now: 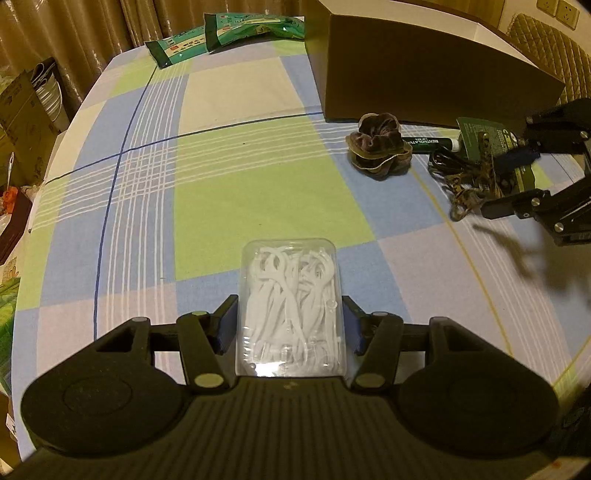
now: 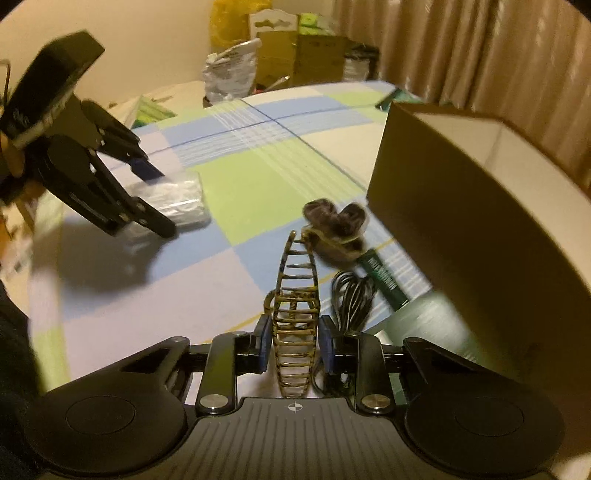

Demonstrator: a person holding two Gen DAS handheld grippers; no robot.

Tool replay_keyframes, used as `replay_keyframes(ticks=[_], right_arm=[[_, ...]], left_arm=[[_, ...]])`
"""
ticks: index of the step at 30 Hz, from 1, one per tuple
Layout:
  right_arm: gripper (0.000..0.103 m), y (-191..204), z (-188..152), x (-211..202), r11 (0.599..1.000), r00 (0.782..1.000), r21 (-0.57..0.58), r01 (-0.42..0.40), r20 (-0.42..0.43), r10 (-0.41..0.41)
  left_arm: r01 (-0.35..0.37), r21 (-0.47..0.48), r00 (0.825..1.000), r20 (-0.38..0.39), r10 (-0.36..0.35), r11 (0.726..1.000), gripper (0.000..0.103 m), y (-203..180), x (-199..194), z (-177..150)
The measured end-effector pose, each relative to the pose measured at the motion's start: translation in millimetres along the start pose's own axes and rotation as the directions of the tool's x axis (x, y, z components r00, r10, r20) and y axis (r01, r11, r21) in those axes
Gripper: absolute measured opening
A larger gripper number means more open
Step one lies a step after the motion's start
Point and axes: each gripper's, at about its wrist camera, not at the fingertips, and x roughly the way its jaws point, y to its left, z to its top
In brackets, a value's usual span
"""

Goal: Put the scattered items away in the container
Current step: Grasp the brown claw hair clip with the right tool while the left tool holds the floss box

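Observation:
My left gripper (image 1: 290, 317) is shut on a clear plastic box of white floss picks (image 1: 291, 295), its blue pads against the box's two long sides, low over the checked tablecloth (image 1: 258, 184). The right wrist view shows the same gripper (image 2: 162, 199) and box (image 2: 184, 203) at the left. My right gripper (image 2: 294, 334) has its pads against a tortoiseshell hair claw clip (image 2: 295, 291) that points away from me. In the left wrist view that gripper (image 1: 513, 166) is at the right edge, over the clip (image 1: 476, 181). The open cardboard box (image 1: 424, 74) (image 2: 480, 221) stands just beyond.
A brown velvet scrunchie (image 1: 378, 144) (image 2: 336, 225), a green lip balm tube (image 1: 430, 144) (image 2: 384, 282), a coiled black cable (image 1: 447, 164) (image 2: 351, 295) and a green card (image 1: 487, 134) lie beside the box. Two green packets (image 1: 229, 33) lie at the far table edge.

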Motion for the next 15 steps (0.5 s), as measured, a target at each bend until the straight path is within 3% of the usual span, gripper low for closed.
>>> replay_keyframes(ticks=[10,13,14,15], right_arm=[[0.032,15.0,-0.5,8.9,0.996,0.997,0.053,0.076,-0.005,-0.076],[0.031,12.5,-2.2,8.0,0.994,0.998,0.094,0.059,0.002,-0.059],[0.024,12.9,-2.6,7.7,0.993,0.998,0.105,0.057,0.001,-0.057],[0.024,13.7,-2.7,7.2,0.992,0.998,0.113,0.061,-0.004,-0.061]], left_arm=[[0.009,-0.01,1.0,-0.009,-0.009,1.0,0.053,1.8,1.5,1.4],[0.008,-0.013,1.0,-0.009,-0.008,1.0,0.054,2.0,1.7,1.8],[0.008,-0.015,1.0,-0.009,-0.008,1.0,0.054,2.1,1.6,1.9],[0.008,-0.016,1.0,-0.008,-0.008,1.0,0.054,2.2,1.7,1.9]])
